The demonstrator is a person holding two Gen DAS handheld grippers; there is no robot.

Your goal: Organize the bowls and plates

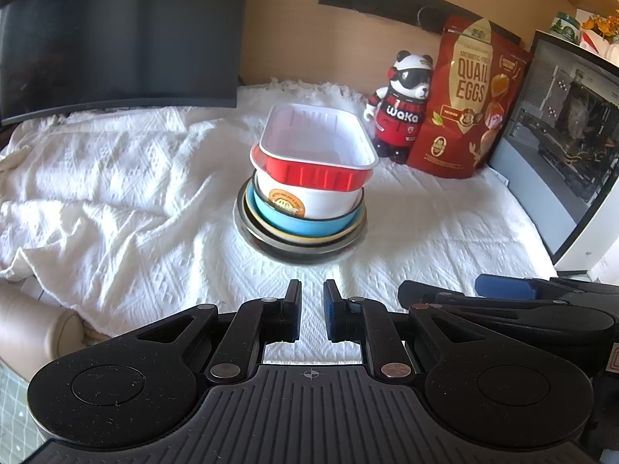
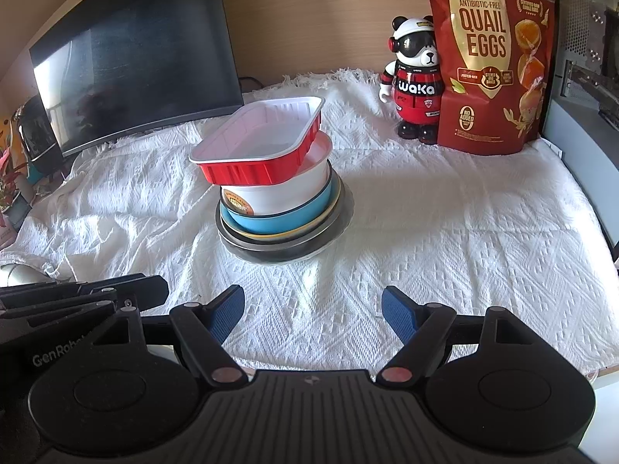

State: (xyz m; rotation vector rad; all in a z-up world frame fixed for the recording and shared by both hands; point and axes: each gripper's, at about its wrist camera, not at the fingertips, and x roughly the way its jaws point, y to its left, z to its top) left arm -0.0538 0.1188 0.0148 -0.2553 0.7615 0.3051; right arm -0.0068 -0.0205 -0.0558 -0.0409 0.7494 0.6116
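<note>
One stack of dishes stands mid-table on the white cloth (image 1: 116, 193). A red rectangular tray (image 1: 309, 178) with a white inside sits on top, slightly askew. Under it are a white bowl (image 1: 325, 203) with a round logo, a blue bowl (image 1: 309, 228), a thin yellow rim and a dark metal bowl (image 1: 294, 251) at the bottom. The right wrist view shows the same red tray (image 2: 247, 172), white bowl (image 2: 286, 193) and blue bowl (image 2: 271, 222). My left gripper (image 1: 311, 286) is shut and holds nothing, just short of the stack. My right gripper (image 2: 312, 294) stands open and holds nothing, also short of the stack.
A dark monitor (image 1: 116, 38) stands at the back left. At the back right are a panda figure (image 1: 402, 108), a red quail-eggs bag (image 1: 464, 96) and a computer case (image 1: 572, 135). The cloth is rumpled on the left.
</note>
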